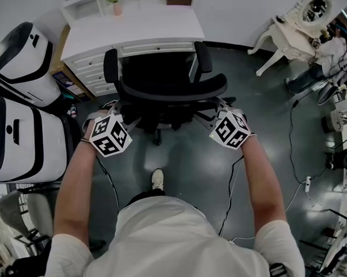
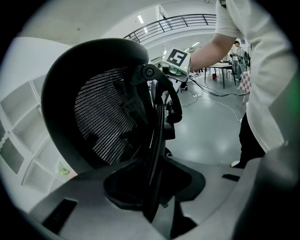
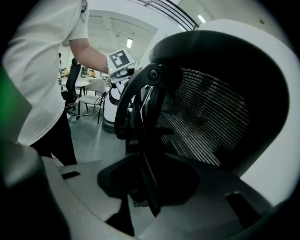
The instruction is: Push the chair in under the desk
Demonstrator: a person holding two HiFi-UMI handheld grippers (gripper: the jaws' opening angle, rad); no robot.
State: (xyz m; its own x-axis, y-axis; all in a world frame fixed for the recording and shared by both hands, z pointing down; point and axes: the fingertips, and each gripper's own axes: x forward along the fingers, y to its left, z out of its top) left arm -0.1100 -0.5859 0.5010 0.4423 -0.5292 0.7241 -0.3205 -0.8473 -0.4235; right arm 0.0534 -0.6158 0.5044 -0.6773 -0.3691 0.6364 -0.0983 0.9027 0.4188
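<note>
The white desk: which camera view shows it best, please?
The head view. It shows the desk from above, top and drawers, with the chair before it. In both gripper views the chair's mesh back fills the picture, and only white patches appear behind it.

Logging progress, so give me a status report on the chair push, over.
Left gripper, right gripper shut on backrest rim. Chair nosed up to desk, not fully in. Armrest near the drawers, watch it.
</note>
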